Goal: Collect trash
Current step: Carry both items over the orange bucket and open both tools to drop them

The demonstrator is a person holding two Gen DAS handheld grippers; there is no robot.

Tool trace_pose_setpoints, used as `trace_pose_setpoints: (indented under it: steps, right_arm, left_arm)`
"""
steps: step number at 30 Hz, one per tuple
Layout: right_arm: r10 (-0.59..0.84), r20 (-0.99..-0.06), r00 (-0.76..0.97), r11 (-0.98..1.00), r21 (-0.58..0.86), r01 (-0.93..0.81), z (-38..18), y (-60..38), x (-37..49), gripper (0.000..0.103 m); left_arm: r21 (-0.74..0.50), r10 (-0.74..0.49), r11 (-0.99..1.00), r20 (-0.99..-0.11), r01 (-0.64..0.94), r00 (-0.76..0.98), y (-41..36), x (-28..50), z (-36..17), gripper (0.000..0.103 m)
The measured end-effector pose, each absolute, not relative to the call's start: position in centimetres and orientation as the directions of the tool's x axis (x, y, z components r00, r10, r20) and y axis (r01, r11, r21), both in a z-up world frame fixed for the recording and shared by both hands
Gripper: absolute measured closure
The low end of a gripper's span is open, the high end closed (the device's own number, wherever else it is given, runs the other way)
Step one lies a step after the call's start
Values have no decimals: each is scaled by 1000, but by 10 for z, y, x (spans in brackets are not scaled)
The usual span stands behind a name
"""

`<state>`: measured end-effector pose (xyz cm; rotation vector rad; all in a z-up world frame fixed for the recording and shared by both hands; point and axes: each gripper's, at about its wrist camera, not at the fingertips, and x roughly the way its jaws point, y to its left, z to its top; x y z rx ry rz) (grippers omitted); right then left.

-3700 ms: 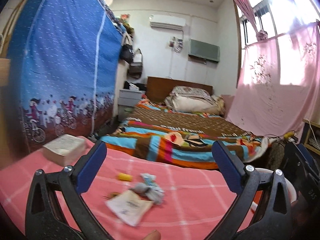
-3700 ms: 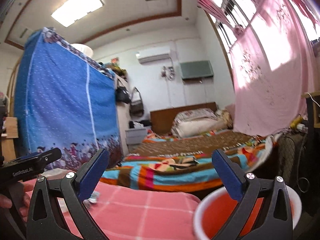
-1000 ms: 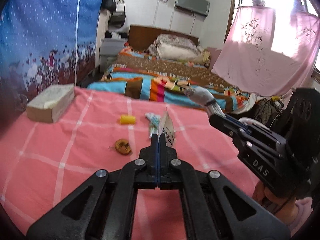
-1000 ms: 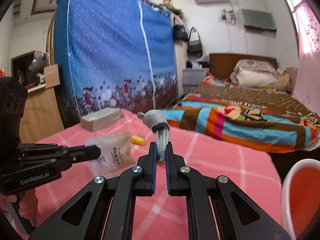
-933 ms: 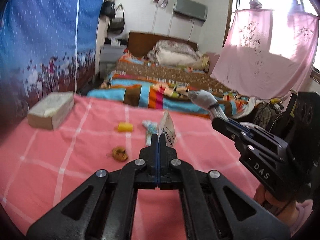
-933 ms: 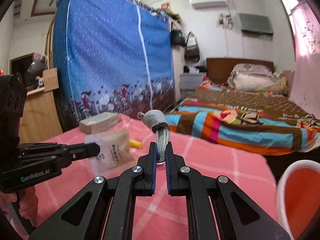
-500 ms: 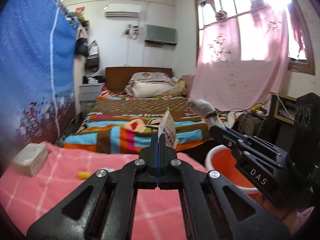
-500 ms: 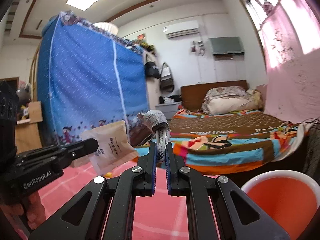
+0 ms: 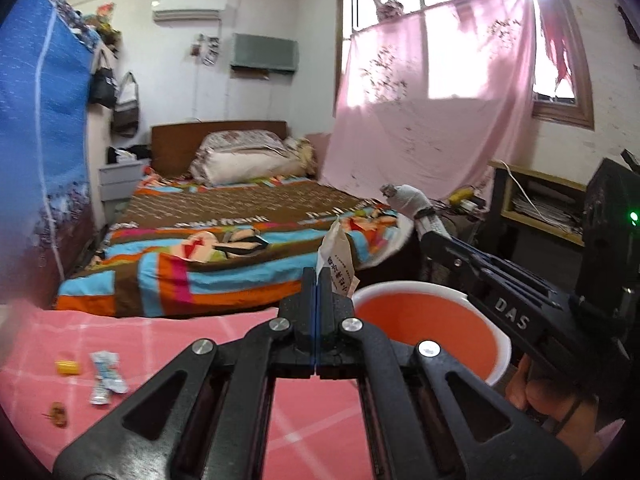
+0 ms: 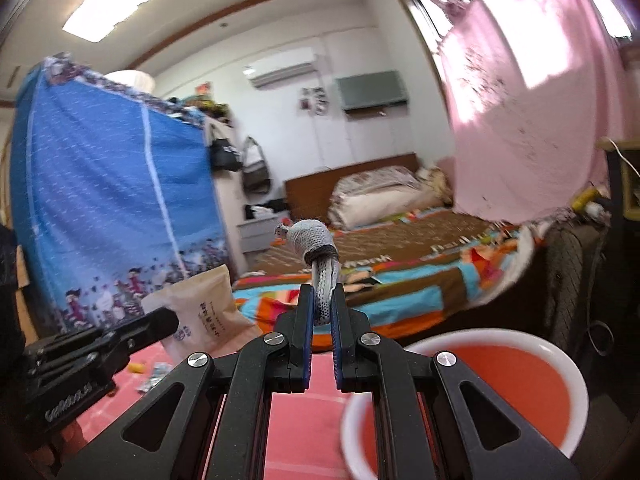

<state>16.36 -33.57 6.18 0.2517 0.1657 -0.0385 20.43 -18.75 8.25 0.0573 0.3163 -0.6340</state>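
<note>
Risk: your clamped left gripper (image 9: 316, 280) pinches beige paper pouch (image 9: 338, 266), right gripper (image 10: 320, 308) pinches grey knotted mesh rag (image 10: 314, 242); releasing early misses orange white-rimmed bucket (image 9: 424, 292).

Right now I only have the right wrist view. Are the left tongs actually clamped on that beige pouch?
Observer: Yes. The left wrist view shows the left tongs shut on one edge of the pouch.
Operator: Any litter on the pink cloth that I can't see?
Observer: One small brown scrap, lying apart from the yellow piece and the wrapper.
</note>
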Motion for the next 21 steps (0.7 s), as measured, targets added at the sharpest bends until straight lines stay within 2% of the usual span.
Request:
trace_pose_setpoints:
  steps: [9, 21]
  right_arm:
    - [-78, -309, 948, 946, 278, 169, 44, -372, 169, 96]
    - [-104, -392, 914, 929, 289, 230, 33, -392, 172, 96]
  left_arm:
    - [-82, -618, 759, -401, 646, 676, -235, 212, 65, 89]
    - [-133, -620, 739, -517, 660, 590, -269, 226, 42, 89]
